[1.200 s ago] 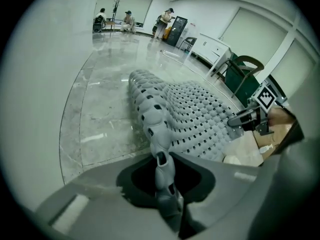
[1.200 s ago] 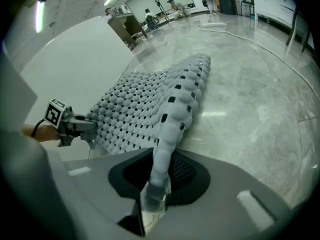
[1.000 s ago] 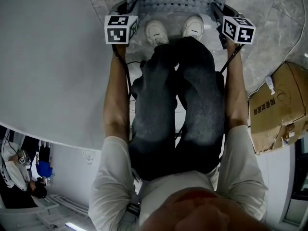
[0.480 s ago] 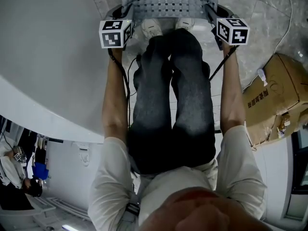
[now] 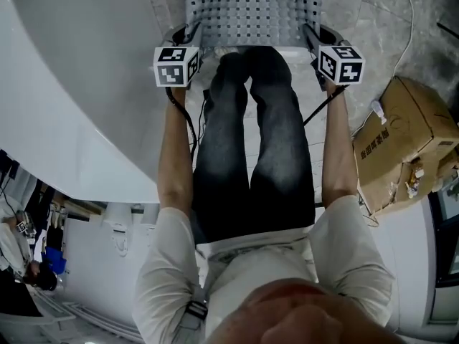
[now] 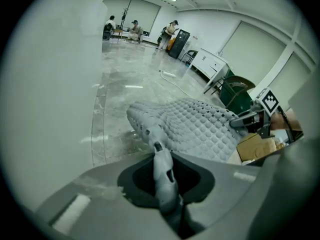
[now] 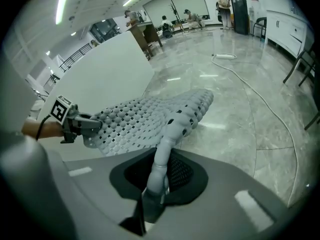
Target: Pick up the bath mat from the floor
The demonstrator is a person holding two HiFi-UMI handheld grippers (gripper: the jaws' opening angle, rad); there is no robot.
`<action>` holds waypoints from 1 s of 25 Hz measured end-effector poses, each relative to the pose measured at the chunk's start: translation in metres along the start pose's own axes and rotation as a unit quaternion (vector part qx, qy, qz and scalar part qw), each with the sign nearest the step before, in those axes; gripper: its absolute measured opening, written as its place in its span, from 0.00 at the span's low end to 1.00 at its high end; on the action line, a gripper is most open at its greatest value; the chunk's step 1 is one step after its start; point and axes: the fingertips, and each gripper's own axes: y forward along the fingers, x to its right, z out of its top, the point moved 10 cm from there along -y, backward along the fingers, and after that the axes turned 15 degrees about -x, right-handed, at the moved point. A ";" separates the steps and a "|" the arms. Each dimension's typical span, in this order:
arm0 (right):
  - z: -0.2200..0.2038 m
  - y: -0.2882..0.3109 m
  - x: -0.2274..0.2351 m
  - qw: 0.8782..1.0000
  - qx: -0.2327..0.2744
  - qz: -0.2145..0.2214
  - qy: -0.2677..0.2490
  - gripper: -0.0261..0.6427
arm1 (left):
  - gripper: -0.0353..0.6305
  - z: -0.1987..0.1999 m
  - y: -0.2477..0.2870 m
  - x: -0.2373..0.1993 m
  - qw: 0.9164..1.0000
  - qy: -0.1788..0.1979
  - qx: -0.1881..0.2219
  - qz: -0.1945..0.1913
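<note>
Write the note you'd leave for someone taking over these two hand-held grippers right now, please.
Left gripper: shut on the near left corner of the grey perforated rubber bath mat.
Right gripper: shut on its near right corner.
Mat: stretched between the grippers in front of the person's legs, near edge raised above the glossy grey marble floor; its far end leaves the head view, so whether it clears the floor I cannot tell.
Done: both corners gripped, near edge up.
Left: lift until the whole mat hangs free; mind the brown cardboard box on the right.
</note>
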 end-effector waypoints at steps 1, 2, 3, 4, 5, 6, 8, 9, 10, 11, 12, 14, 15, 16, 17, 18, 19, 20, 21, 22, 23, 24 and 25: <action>-0.001 -0.006 -0.003 1.000 0.001 -0.001 0.000 0.11 | 0.12 0.000 -0.006 0.003 1.000 0.001 0.001 0.000; -0.002 -0.012 -0.005 1.000 0.002 -0.001 0.000 0.11 | 0.12 0.000 -0.010 0.006 1.000 0.001 0.001 0.000; -0.004 -0.018 -0.008 1.000 0.003 -0.002 -0.001 0.11 | 0.12 -0.001 -0.015 0.008 1.000 -0.001 0.002 0.000; -0.005 -0.024 -0.010 1.000 0.003 -0.004 -0.003 0.11 | 0.12 -0.001 -0.020 0.011 1.000 -0.002 0.003 0.000; -0.005 -0.030 -0.013 1.000 0.003 -0.006 -0.006 0.11 | 0.12 -0.002 -0.027 0.014 1.000 -0.004 0.005 0.000; -0.005 -0.038 -0.017 1.000 0.004 -0.008 -0.008 0.11 | 0.12 -0.001 -0.034 0.017 1.000 -0.004 0.008 0.000; -0.003 -0.052 -0.027 1.000 0.006 -0.012 -0.011 0.11 | 0.12 0.000 -0.050 0.022 1.000 -0.002 0.013 0.001; -0.002 -0.059 -0.031 1.000 0.007 -0.013 -0.012 0.11 | 0.12 0.000 -0.058 0.024 1.000 -0.001 0.014 0.001; -0.002 -0.067 -0.035 1.000 0.007 -0.014 -0.014 0.11 | 0.12 -0.001 -0.065 0.027 1.000 -0.001 0.016 0.001; -0.002 -0.074 -0.040 1.000 0.007 -0.015 -0.016 0.11 | 0.12 -0.001 -0.072 0.029 1.000 -0.001 0.017 0.001; -0.002 -0.083 -0.045 1.000 0.008 -0.015 -0.019 0.11 | 0.12 -0.002 -0.081 0.032 1.000 -0.002 0.019 0.001; -0.004 -0.102 -0.056 0.999 0.009 -0.019 -0.024 0.11 | 0.12 -0.003 -0.100 0.040 1.000 -0.003 0.023 0.001; -0.006 -0.112 -0.061 0.999 0.010 -0.021 -0.026 0.11 | 0.12 -0.004 -0.109 0.044 1.000 -0.003 0.026 0.000; -0.007 -0.121 -0.065 0.999 0.012 -0.023 -0.028 0.11 | 0.12 -0.004 -0.118 0.048 1.000 -0.004 0.028 -0.001; -0.007 -0.130 -0.069 0.999 0.014 -0.025 -0.029 0.11 | 0.12 -0.003 -0.126 0.051 0.999 -0.005 0.032 -0.001; -0.006 -0.138 -0.073 0.999 0.016 -0.026 -0.031 0.11 | 0.12 -0.003 -0.134 0.054 0.999 -0.007 0.036 -0.001; -0.006 -0.146 -0.077 0.999 0.019 -0.027 -0.032 0.11 | 0.12 -0.002 -0.142 0.057 0.999 -0.009 0.041 -0.001; -0.007 -0.155 -0.081 0.999 0.021 -0.028 -0.034 0.11 | 0.12 -0.003 -0.151 0.061 0.999 -0.012 0.045 0.000; -0.008 -0.164 -0.085 0.999 0.023 -0.028 -0.035 0.11 | 0.12 -0.004 -0.160 0.065 0.999 -0.014 0.048 0.000; -0.009 -0.172 -0.090 0.999 0.024 -0.029 -0.036 0.11 | 0.12 -0.004 -0.169 0.070 0.999 -0.014 0.051 0.000; -0.010 -0.181 -0.095 0.999 0.025 -0.030 -0.038 0.11 | 0.12 -0.005 -0.177 0.073 0.998 -0.014 0.054 0.000; -0.010 -0.188 -0.100 0.998 0.026 -0.032 -0.041 0.11 | 0.12 -0.005 -0.185 0.076 0.998 -0.014 0.057 0.000; -0.009 -0.195 -0.104 0.998 0.028 -0.034 -0.044 0.10 | 0.12 -0.004 -0.193 0.078 0.998 -0.013 0.060 -0.001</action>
